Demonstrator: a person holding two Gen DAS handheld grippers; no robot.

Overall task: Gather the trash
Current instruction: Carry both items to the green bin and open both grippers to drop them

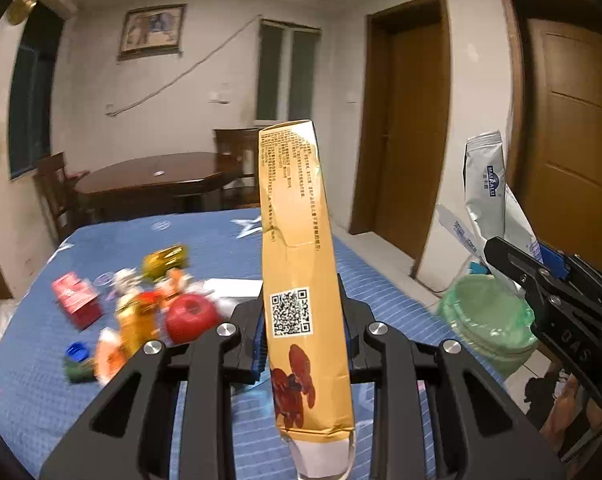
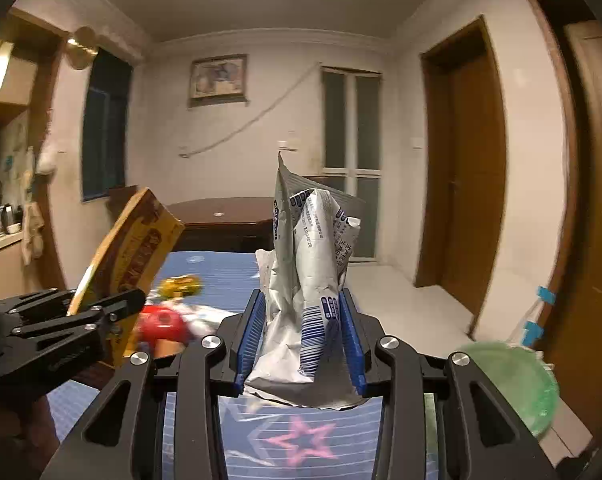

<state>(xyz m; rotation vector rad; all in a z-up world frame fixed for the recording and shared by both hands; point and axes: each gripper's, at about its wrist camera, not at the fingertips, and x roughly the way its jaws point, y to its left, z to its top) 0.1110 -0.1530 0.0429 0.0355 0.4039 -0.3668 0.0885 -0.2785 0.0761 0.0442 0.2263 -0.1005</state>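
Observation:
My left gripper [image 1: 305, 340] is shut on a flattened yellow carton [image 1: 297, 264] with a QR code, held upright above the blue bed cover. My right gripper [image 2: 301, 340] is shut on a crumpled silver and white foil bag [image 2: 313, 280]. In the left wrist view the right gripper [image 1: 557, 292] with the foil bag [image 1: 487, 192] hangs over a bin lined with a green bag [image 1: 485, 320]. In the right wrist view the left gripper [image 2: 61, 328] holds the carton [image 2: 129, 260] at the left, and the bin [image 2: 513, 380] is low right.
More trash lies on the blue bed cover [image 1: 41, 380]: a red box [image 1: 77, 300], a red round lid [image 1: 191, 322], a gold wrapper [image 1: 165, 260], orange packets [image 1: 137, 316], a blue cap [image 1: 77, 352]. A dark wooden table [image 1: 153, 180] stands behind; doors are at the right.

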